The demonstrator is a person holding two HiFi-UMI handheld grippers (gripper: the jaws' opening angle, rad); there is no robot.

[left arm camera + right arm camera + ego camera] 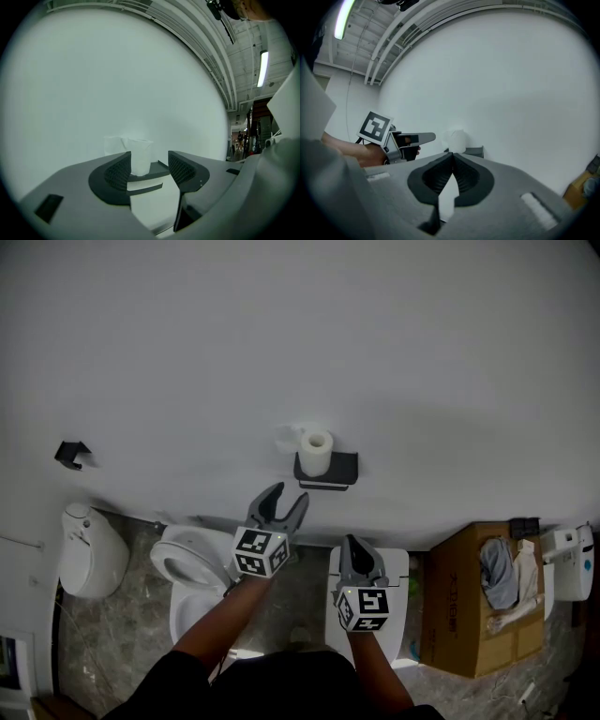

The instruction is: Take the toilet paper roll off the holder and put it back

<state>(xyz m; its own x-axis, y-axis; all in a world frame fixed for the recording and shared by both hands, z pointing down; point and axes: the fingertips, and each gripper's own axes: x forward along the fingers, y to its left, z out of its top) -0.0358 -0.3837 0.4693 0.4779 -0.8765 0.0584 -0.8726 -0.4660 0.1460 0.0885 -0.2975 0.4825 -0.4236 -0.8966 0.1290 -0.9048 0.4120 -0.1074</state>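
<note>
Left tongs (286, 495) are spread and empty, right tongs (352, 542) pressed together, and the roll (316, 451) sits on its holder (343, 465), seemingly not taken off yet.

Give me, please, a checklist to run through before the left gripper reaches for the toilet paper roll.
1. Is the toilet paper roll standing upright on the holder? ok.
2. Does the left gripper have its jaws apart with nothing between the pads? ok.
3. Is the left gripper lined up? ok, the roll shows in the gap in the left gripper view.
4. Is the gap wide enough for the roll? cannot tell.
5. Is the left gripper at the roll? not ok, it is short of it.
6. Is the right gripper clear of the path, with jaws together and empty? ok.
</note>
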